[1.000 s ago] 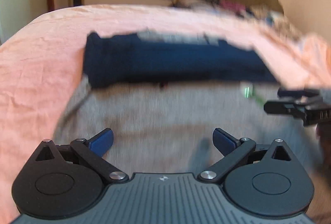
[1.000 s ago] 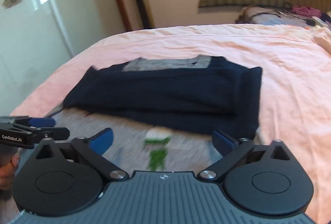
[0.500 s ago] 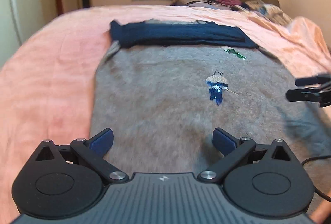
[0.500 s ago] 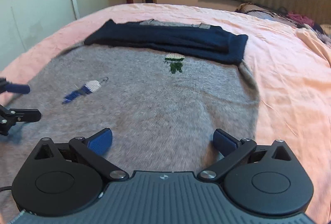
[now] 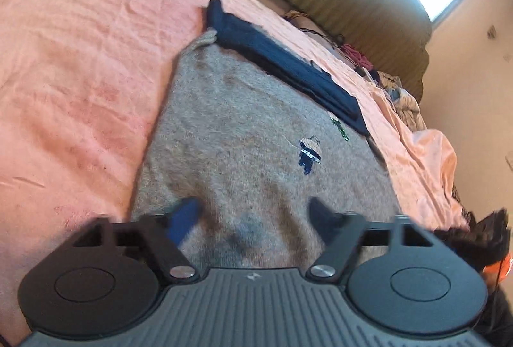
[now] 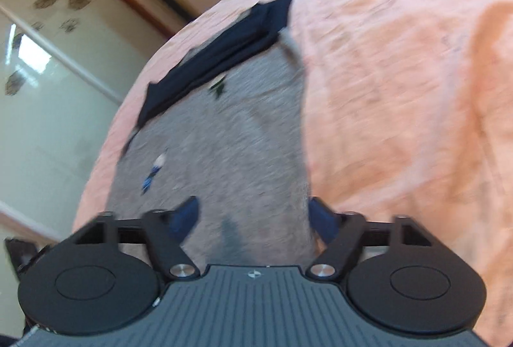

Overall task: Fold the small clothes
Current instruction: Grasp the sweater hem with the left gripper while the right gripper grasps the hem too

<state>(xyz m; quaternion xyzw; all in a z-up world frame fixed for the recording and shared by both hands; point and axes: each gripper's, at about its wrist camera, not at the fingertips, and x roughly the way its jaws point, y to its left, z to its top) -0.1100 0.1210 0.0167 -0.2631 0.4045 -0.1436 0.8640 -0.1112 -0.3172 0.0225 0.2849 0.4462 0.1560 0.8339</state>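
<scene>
Grey sweater (image 5: 243, 135) lies flat on the pink bed sheet (image 5: 73, 64), its dark blue sleeves (image 5: 285, 64) folded across the far end. Left gripper (image 5: 255, 218) and right gripper (image 6: 253, 215) each hover over the near hem, tilted. Both sets of jaws have just been closing and stand half parted, released, with grey knit between them but not pinched.

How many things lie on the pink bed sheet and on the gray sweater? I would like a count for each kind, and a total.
Gray sweater: 1
Navy folded sleeves band: 1
Small knitted figures on the sweater: 2 (one blue, one green)
Total: 4
</scene>
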